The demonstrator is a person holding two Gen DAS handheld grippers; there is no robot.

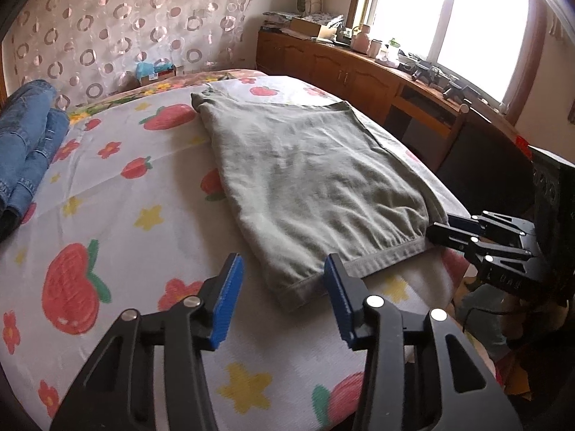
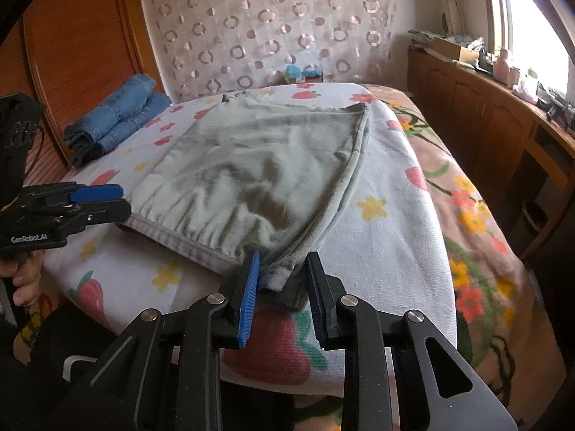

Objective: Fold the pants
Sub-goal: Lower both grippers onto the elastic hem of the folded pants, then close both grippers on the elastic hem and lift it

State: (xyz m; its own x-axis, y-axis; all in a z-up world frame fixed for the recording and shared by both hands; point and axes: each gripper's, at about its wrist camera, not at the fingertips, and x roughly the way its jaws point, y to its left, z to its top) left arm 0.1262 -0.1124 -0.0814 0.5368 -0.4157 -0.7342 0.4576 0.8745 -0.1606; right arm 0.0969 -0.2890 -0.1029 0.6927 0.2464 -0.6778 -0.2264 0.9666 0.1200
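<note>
Left gripper (image 1: pixel 280 287) jaws apart, astride near waistband corner of grey-green pants (image 1: pixel 305 176) without pressing it, right gripper (image 2: pixel 282 283) jaws part-closed around the opposite corner, contact not discernible, pants flat on strawberry-print sheet (image 1: pixel 118 215) on bed, folded jeans (image 2: pixel 118 115) well apart by headboard.

A home bedroom is showing here. A bed (image 1: pixel 118 194) with a strawberry-and-star cover is filling the middle, a patterned curtain (image 1: pixel 118 25) is hanging at twelve o'clock, and a wooden cabinet (image 1: pixel 345 68) crowded with household odds and ends is running under a bright window (image 1: pixel 467 18) at two o'clock.
</note>
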